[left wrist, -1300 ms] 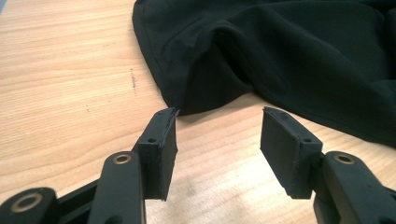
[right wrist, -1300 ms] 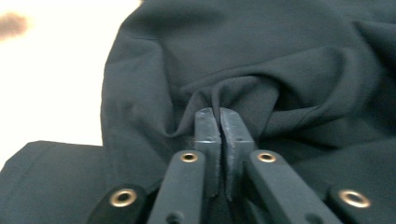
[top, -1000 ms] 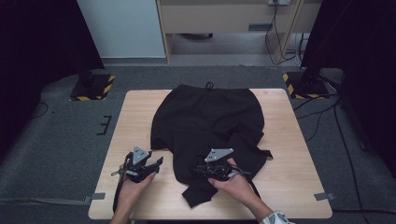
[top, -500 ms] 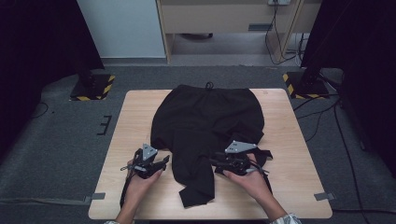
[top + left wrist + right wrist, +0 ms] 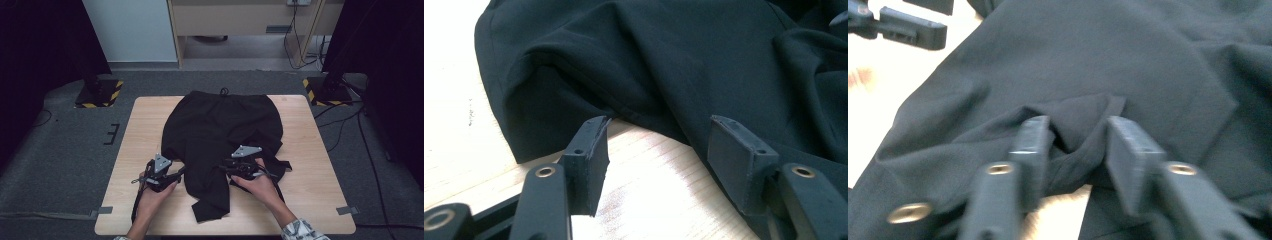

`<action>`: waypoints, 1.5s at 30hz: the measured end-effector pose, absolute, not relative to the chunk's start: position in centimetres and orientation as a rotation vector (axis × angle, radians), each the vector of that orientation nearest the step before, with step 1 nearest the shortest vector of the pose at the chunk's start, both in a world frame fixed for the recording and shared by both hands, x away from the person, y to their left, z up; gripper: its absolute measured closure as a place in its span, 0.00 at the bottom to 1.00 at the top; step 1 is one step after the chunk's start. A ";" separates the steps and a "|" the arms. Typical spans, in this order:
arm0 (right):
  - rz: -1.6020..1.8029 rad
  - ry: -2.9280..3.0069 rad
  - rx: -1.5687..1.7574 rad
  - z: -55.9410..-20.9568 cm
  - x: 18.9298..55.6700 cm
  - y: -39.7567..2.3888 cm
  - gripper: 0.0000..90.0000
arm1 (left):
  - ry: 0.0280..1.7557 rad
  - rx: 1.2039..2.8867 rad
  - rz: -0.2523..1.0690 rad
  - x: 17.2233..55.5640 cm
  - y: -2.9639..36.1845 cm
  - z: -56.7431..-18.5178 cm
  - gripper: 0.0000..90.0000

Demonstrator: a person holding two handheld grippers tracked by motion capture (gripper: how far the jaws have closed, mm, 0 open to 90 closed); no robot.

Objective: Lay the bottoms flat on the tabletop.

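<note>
A pair of black shorts (image 5: 222, 125) lies spread on the pale wooden tabletop (image 5: 310, 185), its drawstring waistband at the far edge and its leg ends bunched and folded toward the person's side, one loose flap trailing down near the front edge. The person's forearms come in from the near side, each hand carrying a hand-held gripper. The left hand-held gripper (image 5: 176, 172) sits low on the tabletop just beside the left hem of the shorts; in the left gripper view (image 5: 659, 155) its jaws stand well apart with bare wood between them, the tip of one pad right at the fabric's edge, the other lying against the dark cloth without pinching it. The right hand-held gripper (image 5: 226, 167) rests over the crumpled middle of the garment, near the folded leg. In the right gripper view (image 5: 1073, 145), which is a little blurred, its jaws have just been closing somewhat and a raised fold of the black cloth sits between them; the pads flank that fold, and I cannot tell whether they actually press on it. The two hand-held grippers are near each other, with a strip of shorts between them.
</note>
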State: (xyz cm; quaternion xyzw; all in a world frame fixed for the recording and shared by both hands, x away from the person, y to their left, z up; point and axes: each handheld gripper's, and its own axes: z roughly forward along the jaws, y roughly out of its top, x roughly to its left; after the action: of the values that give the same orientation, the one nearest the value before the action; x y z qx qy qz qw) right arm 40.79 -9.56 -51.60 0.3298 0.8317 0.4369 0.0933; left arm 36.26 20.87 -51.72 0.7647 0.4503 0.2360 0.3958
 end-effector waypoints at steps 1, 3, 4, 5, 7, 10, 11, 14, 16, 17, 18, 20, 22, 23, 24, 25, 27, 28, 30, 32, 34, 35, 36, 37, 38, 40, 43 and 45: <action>1.280 2.485 0.955 -51.8 40.7 -9.4 0.81 | 1.146 1.942 0.602 36.3 20.9 -51.7 0.46; 1.251 2.498 0.932 -51.9 40.4 -9.2 0.95 | 1.172 1.941 0.606 36.4 21.3 -51.8 0.47; 1.254 2.504 0.933 -51.9 40.1 -9.4 0.99 | 1.178 1.940 0.606 36.5 21.5 -51.8 0.47; 1.254 2.500 0.931 -51.9 40.0 -9.4 0.99 | 1.185 1.941 0.605 36.6 21.6 -51.9 0.48; 1.247 2.510 0.929 -51.8 39.4 -9.8 0.99 | 1.197 1.952 0.607 37.1 21.9 -52.1 0.48; 1.246 2.510 0.941 -51.7 38.5 -10.5 1.00 | 1.209 1.956 0.594 37.8 21.9 -52.3 0.50; 1.244 2.507 0.947 -51.5 38.2 -10.8 1.00 | 1.202 1.966 0.587 38.1 21.8 -52.3 0.52; 1.239 2.500 0.956 -51.3 37.1 -11.9 1.00 | 1.185 1.986 0.562 39.1 21.1 -52.6 0.55; 1.227 2.502 0.955 -51.1 36.4 -12.6 1.00 | 1.178 2.016 0.544 39.8 20.3 -52.7 0.56; 1.222 2.498 0.960 -51.1 36.1 -12.9 1.00 | 1.181 2.026 0.541 40.0 20.1 -52.8 0.56; 1.224 2.494 0.966 -51.1 35.9 -13.2 1.00 | 1.186 2.034 0.531 40.2 19.8 -52.9 0.56; 1.225 2.484 0.979 -51.1 35.7 -13.6 1.00 | 1.211 2.018 0.539 40.6 19.6 -53.2 0.55; 1.223 2.480 0.985 -51.2 35.6 -13.8 1.00 | 1.232 1.994 0.551 40.9 19.6 -53.4 0.49; 1.221 2.479 0.988 -51.2 35.5 -13.9 0.99 | 1.230 1.983 0.553 41.0 19.6 -53.4 0.48; 1.221 2.478 0.986 -51.3 35.5 -14.0 0.99 | 1.232 1.986 0.552 41.1 19.5 -53.4 0.47; 1.222 2.476 0.984 -51.3 35.4 -14.0 0.99 | 1.232 1.998 0.549 41.2 19.4 -53.4 0.46; 1.227 2.477 0.982 -51.3 35.3 -14.0 1.00 | 1.220 2.011 0.551 41.3 19.0 -53.4 0.45; 1.230 2.479 0.980 -51.3 35.3 -14.0 1.00 | 1.211 2.027 0.564 41.3 18.7 -53.5 0.44; 1.232 2.487 0.972 -51.3 35.2 -13.9 1.00 | 1.205 2.032 0.565 41.3 18.5 -53.5 0.42; 1.237 2.488 0.964 -51.4 35.2 -13.7 1.00 | 1.209 2.030 0.563 41.5 18.4 -53.5 0.41; 1.238 2.494 0.949 -51.4 35.0 -13.6 1.00 | 1.206 2.020 0.544 41.6 18.4 -53.5 0.41; 1.239 2.495 0.947 -51.4 35.0 -13.5 0.99 | 1.205 2.015 0.538 41.7 18.5 -53.5 0.44; 1.240 2.496 0.945 -51.4 34.9 -13.5 1.00 | 1.206 2.010 0.536 41.7 18.5 -53.5 0.45; 1.241 2.498 0.941 -51.3 34.9 -13.5 1.00 | 1.203 2.009 0.534 41.7 18.5 -53.4 0.46; 1.243 2.497 0.938 -51.3 34.9 -13.5 1.00 | 1.194 2.010 0.532 41.7 18.5 -53.4 0.51; 1.246 2.497 0.946 -51.3 34.9 -13.6 1.00 | 1.176 2.018 0.531 41.8 18.4 -53.4 0.57; 1.248 2.495 0.946 -51.3 34.9 -13.5 1.00 | 1.163 2.030 0.537 41.9 18.4 -53.4 0.67; 1.249 2.497 0.938 -51.3 34.9 -13.5 0.99 | 1.157 2.032 0.531 42.1 18.6 -53.4 0.85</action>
State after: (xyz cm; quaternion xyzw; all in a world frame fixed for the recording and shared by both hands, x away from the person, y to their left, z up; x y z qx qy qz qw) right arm 34.93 -13.53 -51.27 0.3169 0.8437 0.4221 0.0980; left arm 42.09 18.56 -53.44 0.7894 0.4495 0.2062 0.3636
